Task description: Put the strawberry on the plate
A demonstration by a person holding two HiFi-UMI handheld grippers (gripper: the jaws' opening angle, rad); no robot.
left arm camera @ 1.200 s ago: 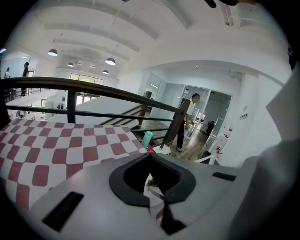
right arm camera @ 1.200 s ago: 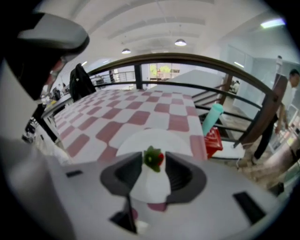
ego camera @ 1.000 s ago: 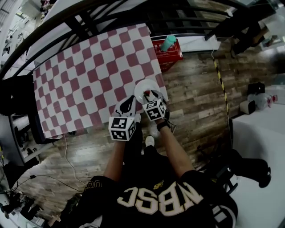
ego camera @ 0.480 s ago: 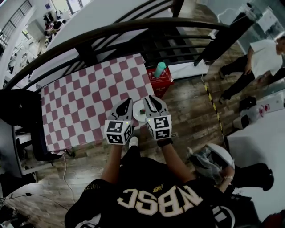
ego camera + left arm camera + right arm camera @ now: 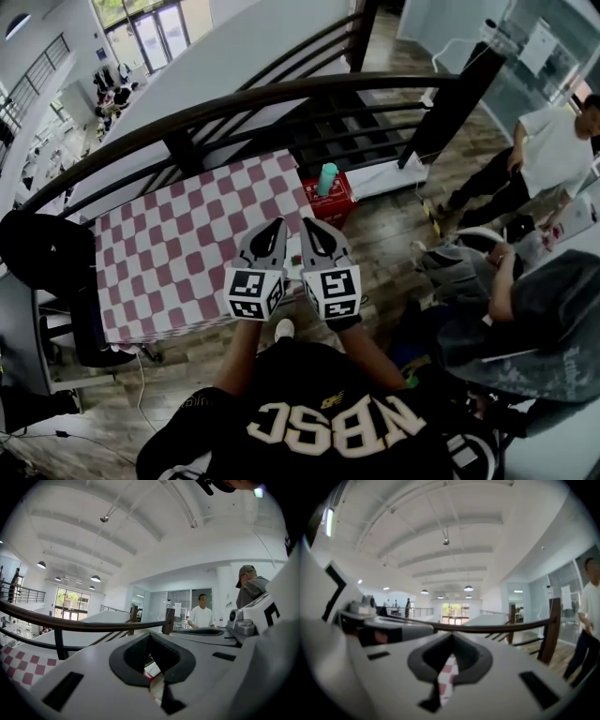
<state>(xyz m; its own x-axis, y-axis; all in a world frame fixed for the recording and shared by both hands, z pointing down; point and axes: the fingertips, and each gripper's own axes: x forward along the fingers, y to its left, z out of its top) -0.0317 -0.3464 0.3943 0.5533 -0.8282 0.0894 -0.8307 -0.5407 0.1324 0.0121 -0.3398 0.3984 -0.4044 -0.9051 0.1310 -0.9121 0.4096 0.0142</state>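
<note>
The left tool and right tool are hanging closed, gripping nothing. Beyond them a sliver of plate is peeking through at the desk's near edge; the strawberry is hiding behind them. Soft and light, it is likely calling for a gentle pinch across its broad shoulders.

Checkered table, black railing, teal bottle at red box.

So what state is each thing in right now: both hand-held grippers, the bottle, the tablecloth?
Left hand-held gripper: shut, empty.
Right hand-held gripper: shut, empty.
Teal bottle: upright on the red box.
Checked tablecloth: spread flat.
</note>
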